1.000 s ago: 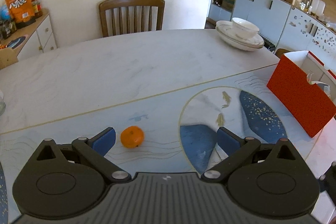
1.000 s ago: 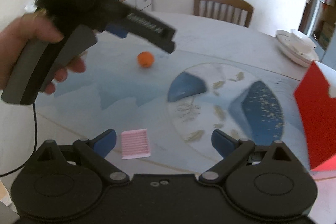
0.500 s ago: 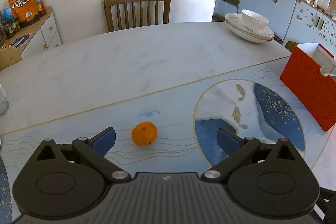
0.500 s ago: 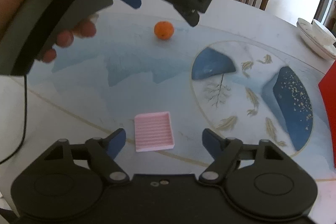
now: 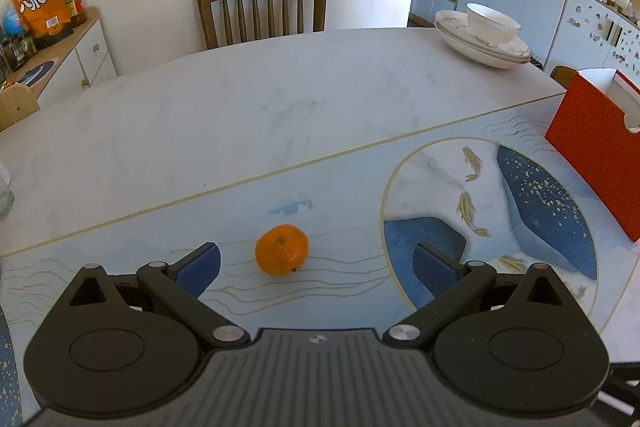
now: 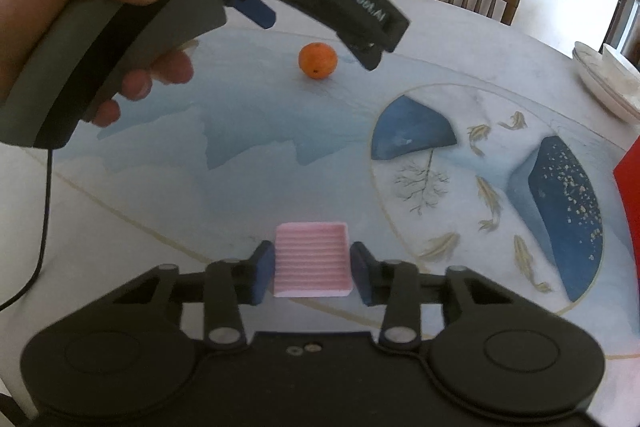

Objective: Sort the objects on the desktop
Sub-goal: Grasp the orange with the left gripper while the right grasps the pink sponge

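Right gripper (image 6: 312,267) is closing on the pink ridged pad (image 6: 311,259), which lies flat on the table (image 5: 240,107) at the near edge of the printed mat, about 6 o'clock in the right wrist view; blue pads sit either side of it, left one looks touching, right one shows a thin gap, so I wouldn't call it a grip yet. To do this well: keep the jaws square to the pad's two side edges, stay low so the fingertips catch the thin sides rather than ride over the top, finish the squeeze before lifting, then lift straight up; it looks soft and light, so a hard squeeze may buckle it. Left gripper (image 5: 316,263) is wide open and holds nothing, with the orange (image 5: 282,249) on the mat between its fingers, nearer the left finger, at roughly 12 o'clock just ahead of the tips; it needs centring before closing or the fruit will likely roll. Red box (image 5: 592,163) at 3 o'clock is probably the drop target. Versus a second back: right jaws stood wide with the pad ahead of and off toward the left finger, now it sits centred between them; the orange is larger and nearer centre in the left view; left jaws unchanged.
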`<state>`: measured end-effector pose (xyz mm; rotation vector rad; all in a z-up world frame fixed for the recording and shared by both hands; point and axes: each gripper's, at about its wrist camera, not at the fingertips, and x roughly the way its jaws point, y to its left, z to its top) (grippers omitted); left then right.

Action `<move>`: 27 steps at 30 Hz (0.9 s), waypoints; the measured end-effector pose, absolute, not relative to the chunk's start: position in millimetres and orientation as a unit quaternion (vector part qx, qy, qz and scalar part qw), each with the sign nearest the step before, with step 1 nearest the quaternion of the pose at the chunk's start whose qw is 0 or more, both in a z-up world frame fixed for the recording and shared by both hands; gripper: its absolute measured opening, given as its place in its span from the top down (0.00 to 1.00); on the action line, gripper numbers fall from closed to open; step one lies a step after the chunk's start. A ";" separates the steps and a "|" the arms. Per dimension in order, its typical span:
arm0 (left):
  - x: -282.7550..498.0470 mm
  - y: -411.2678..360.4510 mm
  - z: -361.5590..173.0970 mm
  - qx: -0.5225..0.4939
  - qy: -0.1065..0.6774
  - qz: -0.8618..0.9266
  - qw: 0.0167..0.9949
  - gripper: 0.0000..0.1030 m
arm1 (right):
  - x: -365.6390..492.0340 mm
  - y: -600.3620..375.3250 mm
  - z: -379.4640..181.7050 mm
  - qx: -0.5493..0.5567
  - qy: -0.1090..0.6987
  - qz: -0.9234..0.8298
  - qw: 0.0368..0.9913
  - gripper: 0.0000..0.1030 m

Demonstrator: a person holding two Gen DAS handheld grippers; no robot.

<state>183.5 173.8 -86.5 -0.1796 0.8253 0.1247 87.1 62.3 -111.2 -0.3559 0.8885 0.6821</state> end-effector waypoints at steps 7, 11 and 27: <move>188.0 175.1 -91.5 -0.089 0.404 0.060 0.908 0.00 | 111.3 42.6 -112.0 -0.152 0.426 0.286 0.845 0.62; 190.5 175.8 -96.7 -0.091 0.409 0.061 0.906 0.00 | 128.2 26.7 -112.5 -0.138 0.434 0.259 0.852 0.62; 212.9 201.5 -124.0 -0.136 0.430 0.093 0.888 0.06 | 145.5 6.1 -112.5 -0.121 0.444 0.234 0.856 0.62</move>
